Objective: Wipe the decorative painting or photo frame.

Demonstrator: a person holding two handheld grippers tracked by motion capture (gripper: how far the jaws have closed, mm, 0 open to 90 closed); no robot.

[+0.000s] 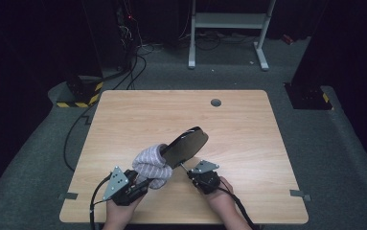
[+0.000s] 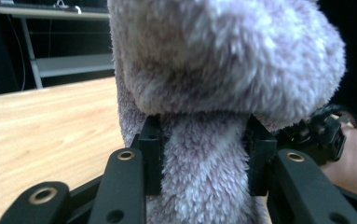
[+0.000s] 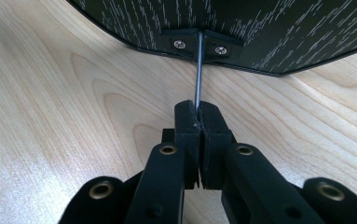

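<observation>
A fuzzy lilac-and-white striped sock (image 1: 150, 165) is bunched over the near end of a black oval plate (image 1: 187, 143), which tilts up above the wooden table (image 1: 248, 129). My left gripper (image 1: 144, 182) is shut on the sock; in the left gripper view the sock (image 2: 223, 70) bulges over my left gripper (image 2: 204, 140) and the pads squeeze its lower part. My right gripper (image 1: 189, 173) is shut on the plate's thin metal rod (image 3: 197, 70). In the right gripper view my right gripper (image 3: 198, 114) pinches that rod just below the speckled black plate (image 3: 269, 28).
A round cable hole (image 1: 215, 102) sits near the table's far edge. Beyond the table stand a white frame (image 1: 229, 21) and a yellow-and-black striped block (image 1: 80, 91) with cables on the grey floor. The person's other hand (image 2: 353, 161) is at the right of the left gripper view.
</observation>
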